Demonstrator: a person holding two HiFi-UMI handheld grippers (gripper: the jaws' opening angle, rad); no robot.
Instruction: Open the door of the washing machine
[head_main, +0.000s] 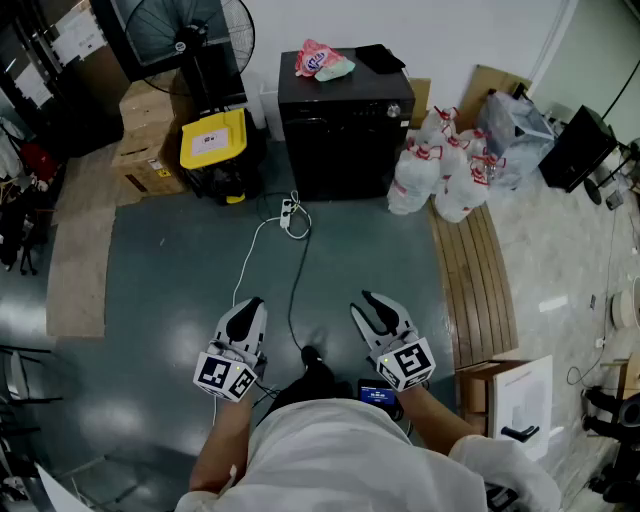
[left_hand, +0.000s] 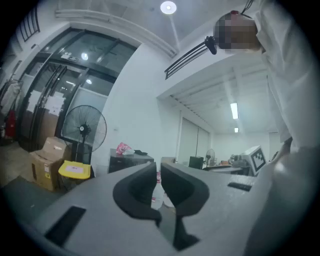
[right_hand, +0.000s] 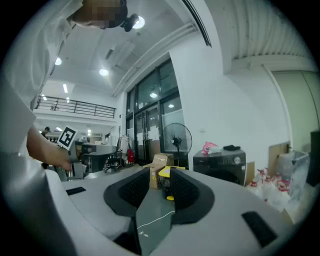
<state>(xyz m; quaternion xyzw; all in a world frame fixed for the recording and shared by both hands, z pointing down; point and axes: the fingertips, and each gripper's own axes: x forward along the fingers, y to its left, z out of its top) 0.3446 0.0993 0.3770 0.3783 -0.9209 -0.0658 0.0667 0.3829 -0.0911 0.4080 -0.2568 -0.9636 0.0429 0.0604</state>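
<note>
black box-shaped washing machine (head_main: 345, 140) well ahead of both claws, across the grey floor (head_main: 180, 290), door shut, slightly nearer the right one's line. left claw (head_main: 250, 305) held level, jaws only a narrow slit apart, empty. right claw (head_main: 375, 303) level, jaws partly apart, gripping nothing.

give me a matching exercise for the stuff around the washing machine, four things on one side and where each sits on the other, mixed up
Things:
1. pink packet
2. yellow-topped case
3. white power strip
4. clear plastic bottles

Places, as the head view shows them:
A. on the floor in front of the washing machine
B. on the floor at its right
C. on top of it
D. on the floor at its left

Pairs: 1-C, 2-D, 3-A, 4-B
</note>
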